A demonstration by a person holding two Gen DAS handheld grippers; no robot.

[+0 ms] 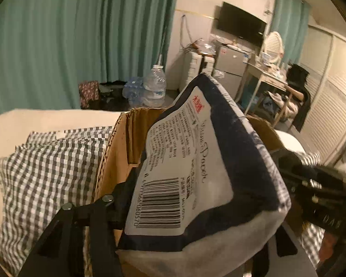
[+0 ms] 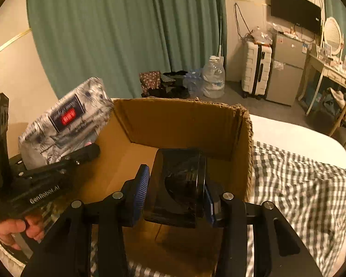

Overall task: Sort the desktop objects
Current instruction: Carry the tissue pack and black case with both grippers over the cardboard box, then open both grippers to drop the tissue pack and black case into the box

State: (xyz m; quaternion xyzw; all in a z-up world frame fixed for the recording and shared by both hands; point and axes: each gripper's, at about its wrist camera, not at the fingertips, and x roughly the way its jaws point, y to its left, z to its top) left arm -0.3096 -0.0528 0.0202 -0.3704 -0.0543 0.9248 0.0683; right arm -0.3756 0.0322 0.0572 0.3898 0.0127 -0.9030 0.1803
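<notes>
1. Left gripper (image 1: 196, 207) clamped on a soft packet (image 1: 203, 161), fingers pinching it from both sides; in the left wrist view the white back label with barcode fills the middle of the frame.
2. Same packet (image 2: 67, 120) seen from the right wrist view: grey and white printed front with a dark badge and red patch, held tilted at the left edge of the cardboard box (image 2: 184, 122), above its rim.
3. Left gripper (image 2: 60, 159) in that view gripped by a bare hand (image 2: 16, 228) at lower left.
4. Right gripper (image 2: 175, 194) closed on a dark, smoky see-through container (image 2: 180, 184), blue-padded fingers (image 2: 140, 189) pressing its 2 sides.
5. Container held over the open box, low between the walls; whether touching the box floor, cannot tell.
6. Box (image 1: 117, 152) standing on a checked cloth (image 2: 297, 184), top flaps gone, edges torn.
7. Checked cloth (image 1: 48, 161) spread over a white bed (image 2: 295, 138).
8. Behind: green curtain (image 2: 117, 34), large water bottle (image 2: 213, 80) on the floor, white suitcase (image 2: 256, 69), small fridge (image 2: 288, 69), wall screen (image 2: 295, 9).
</notes>
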